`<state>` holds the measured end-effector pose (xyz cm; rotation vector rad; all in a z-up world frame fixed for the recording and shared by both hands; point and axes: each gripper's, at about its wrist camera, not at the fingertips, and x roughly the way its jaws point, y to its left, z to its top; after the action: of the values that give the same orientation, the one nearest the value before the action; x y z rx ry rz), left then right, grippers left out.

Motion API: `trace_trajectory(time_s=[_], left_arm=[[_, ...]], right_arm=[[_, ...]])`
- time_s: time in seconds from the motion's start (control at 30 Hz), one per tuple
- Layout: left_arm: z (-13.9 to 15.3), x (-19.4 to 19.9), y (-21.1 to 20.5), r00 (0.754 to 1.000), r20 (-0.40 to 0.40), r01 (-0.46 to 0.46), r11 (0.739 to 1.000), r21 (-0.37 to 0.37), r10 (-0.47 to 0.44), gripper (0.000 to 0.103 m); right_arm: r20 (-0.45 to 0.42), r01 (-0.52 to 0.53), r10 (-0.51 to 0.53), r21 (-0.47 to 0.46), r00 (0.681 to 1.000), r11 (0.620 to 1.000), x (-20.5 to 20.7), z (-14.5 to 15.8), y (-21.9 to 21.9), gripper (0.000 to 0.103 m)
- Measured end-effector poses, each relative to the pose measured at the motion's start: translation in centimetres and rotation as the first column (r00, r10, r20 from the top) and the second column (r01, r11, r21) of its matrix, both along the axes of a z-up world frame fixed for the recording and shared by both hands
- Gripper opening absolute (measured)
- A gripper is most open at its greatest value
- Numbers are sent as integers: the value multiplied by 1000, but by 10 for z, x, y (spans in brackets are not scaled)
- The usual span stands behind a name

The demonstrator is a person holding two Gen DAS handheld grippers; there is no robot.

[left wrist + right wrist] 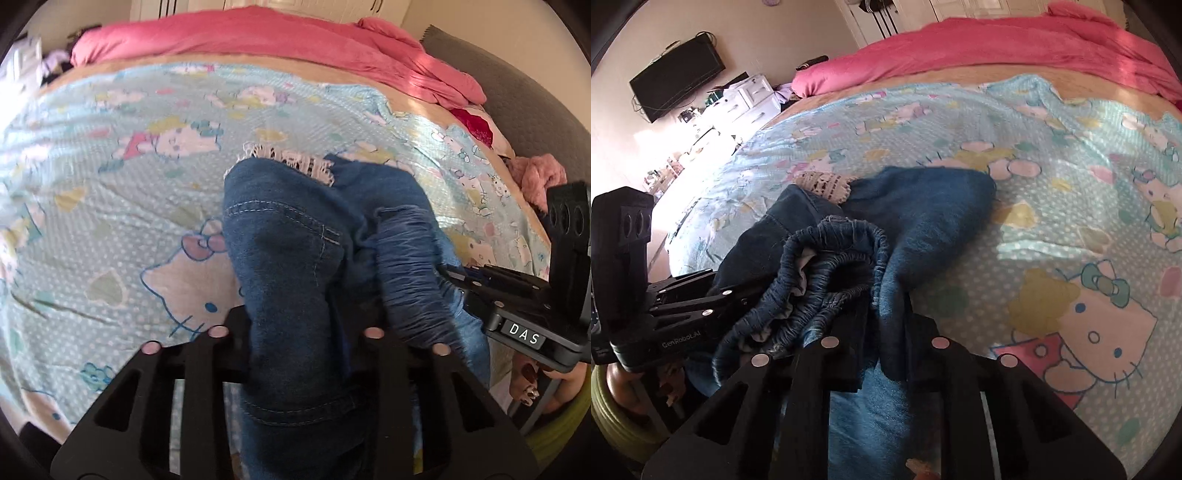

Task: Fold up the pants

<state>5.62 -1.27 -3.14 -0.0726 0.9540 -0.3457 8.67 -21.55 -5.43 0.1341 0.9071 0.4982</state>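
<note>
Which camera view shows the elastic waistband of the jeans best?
The right wrist view: there the gathered waistband lies open as a loop, with pale lining inside. The left wrist view shows only one ruched stretch of it, beside the right gripper.

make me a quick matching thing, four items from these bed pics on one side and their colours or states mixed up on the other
1. denim pants
2. rumpled fleece blanket
3. cartoon cat bedsheet
4. flat wall-mounted tv

a. light blue with white dots
b. black, screen off
c. dark blue, bunched, pinched by both grippers
d. pink, at the far side of the bed

Pairs: 1-c, 2-d, 3-a, 4-b
</note>
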Motion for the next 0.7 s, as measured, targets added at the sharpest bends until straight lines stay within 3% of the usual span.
trace_trajectory(time_s=[0.37,0.7], left_arm=[[29,-10,4,999,47,1,998,-64,2,19],[50,2,1,995,101,-7,998,-65,13,19]], right_arm=[[103,-17,19,-17,995,1000,-13,38,5,13],[162,-14,18,-27,987,1000,3,62,8,13]])
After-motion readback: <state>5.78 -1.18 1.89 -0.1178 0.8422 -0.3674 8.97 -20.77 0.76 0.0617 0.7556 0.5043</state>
